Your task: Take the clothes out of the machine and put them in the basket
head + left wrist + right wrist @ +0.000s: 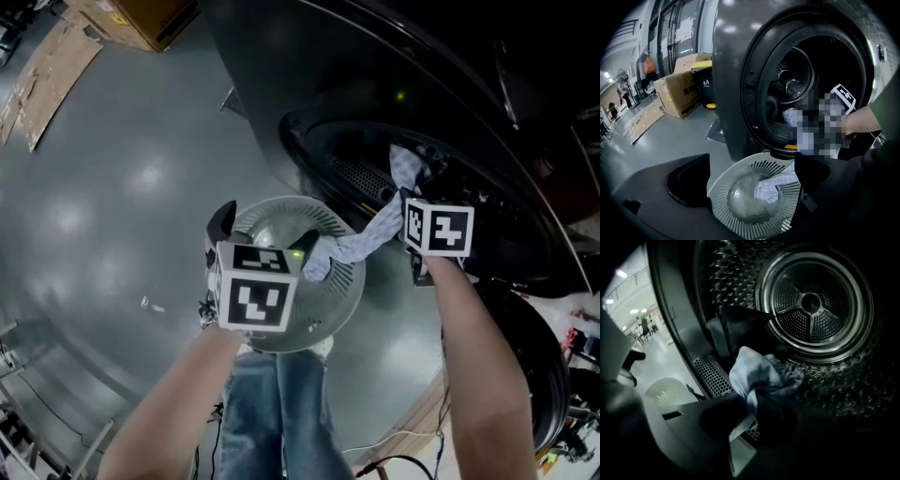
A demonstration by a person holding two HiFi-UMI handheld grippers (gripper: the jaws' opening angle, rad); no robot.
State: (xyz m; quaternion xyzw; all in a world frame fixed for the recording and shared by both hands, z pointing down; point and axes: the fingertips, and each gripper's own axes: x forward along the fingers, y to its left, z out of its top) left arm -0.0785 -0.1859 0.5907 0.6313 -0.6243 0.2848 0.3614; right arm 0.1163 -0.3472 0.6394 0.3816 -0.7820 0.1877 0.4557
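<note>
Your right gripper (pixel 748 406) clamps the pale blue cloth (pixel 759 372) at the drum's (pixel 811 301) seven o'clock; your left gripper (pixel 752 182) hangs released over the basket (pixel 761 164).

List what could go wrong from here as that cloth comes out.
1. The right gripper pinches only a thin fold of the cloth, so it may slip free when pulled.
2. The cloth trails across the grille at the drum's mouth and could catch there.
3. A dark garment sits close behind the cloth. It might get dragged out too and land on the floor instead of in the basket.
</note>
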